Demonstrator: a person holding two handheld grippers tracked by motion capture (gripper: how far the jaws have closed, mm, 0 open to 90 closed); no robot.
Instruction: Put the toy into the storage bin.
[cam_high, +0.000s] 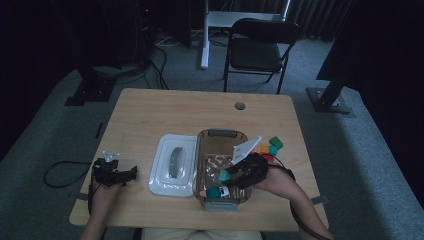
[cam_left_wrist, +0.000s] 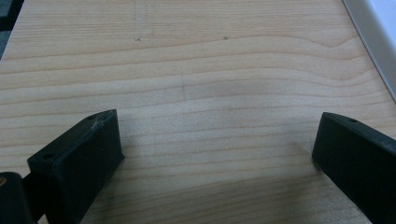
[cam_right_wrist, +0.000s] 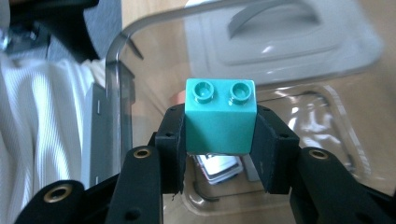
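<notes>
High view: right gripper (cam_high: 231, 176) over the clear plastic bin (cam_high: 218, 134) at the table's (cam_high: 150, 110) centre-right, a teal brick (cam_high: 224, 175) pinched at its tip, at about 9 o'clock from the hand. White lid (cam_high: 172, 165) flat on the wood just beside the bin, at the bin's 9 o'clock. Small pile of coloured bricks (cam_high: 270, 146) on the table at 2 o'clock from the right gripper, outside the bin wall. Left gripper (cam_high: 131, 174) low over bare wood at the lid's 9 o'clock, well apart from the bin. Left gripper view: two black pads spread wide, one at 8 o'clock and one at 4 o'clock, bare table (cam_left_wrist: 201, 84) between them, nothing gripped; edge of the lid (cam_left_wrist: 378, 37) at 2 o'clock. Right gripper view: teal brick (cam_right_wrist: 220, 116) clamped squarely between the two black pads of the right gripper (cam_right_wrist: 219, 140), studs towards 12 o'clock, sides pressed by both pads. Brick above the open bin (cam_right_wrist: 116, 70), bin wall curving at 10 o'clock, lid (cam_right_wrist: 280, 32) beyond at 1 o'clock. Some small items on the bin floor beneath the brick, too blurred to tell.
</notes>
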